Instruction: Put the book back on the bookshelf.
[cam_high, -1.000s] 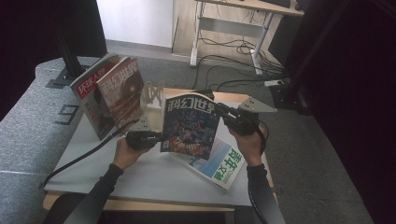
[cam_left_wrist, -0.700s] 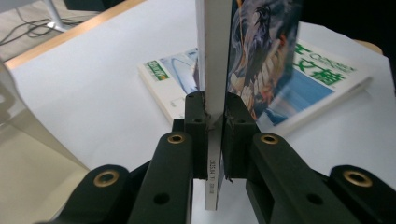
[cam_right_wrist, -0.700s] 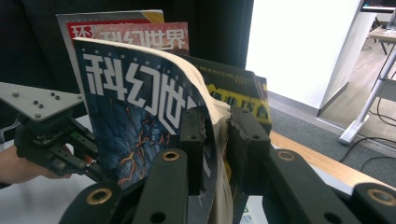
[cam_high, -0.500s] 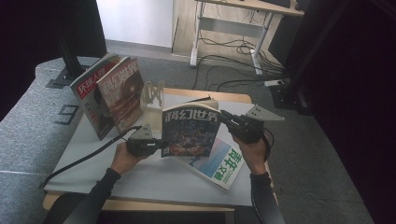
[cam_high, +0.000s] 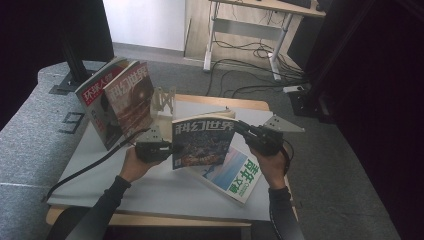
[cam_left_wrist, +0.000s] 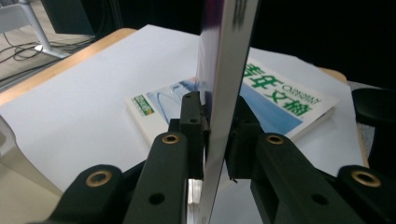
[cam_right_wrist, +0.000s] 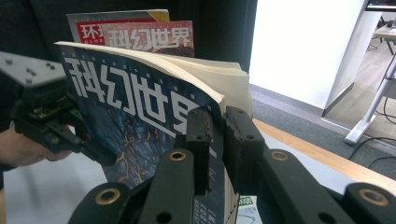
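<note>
A white table (cam_high: 150, 185) holds four magazines. The one being worked on is a dark blue magazine (cam_high: 200, 142) held upright above the table's middle, just above a flat magazine, its cover toward the person. The left gripper (cam_high: 167, 148) pinches its left edge; in the left gripper view (cam_left_wrist: 215, 135) the thin edge sits pressed between both jaws. The right gripper (cam_high: 239, 125) pinches its upper right corner; in the right gripper view (cam_right_wrist: 219, 140) the jaws close tight on the cover and pages.

The step looks to be carrying this magazine toward the metal rack (cam_high: 162, 102) at the table's back left. To do it well, I judge both hands should travel together at the same pace, so the pages do not bow or fan open. The spine should stay upright and enter a free slot squarely. The grips should hold until the bottom edge rests down.

Counted, largest to smallest: one table; four magazines, namely the held one, a green and white magazine (cam_high: 235, 175) lying flat beneath it, and two standing magazines (cam_high: 120, 100) leaning at the rack; one rack; two grippers.
</note>
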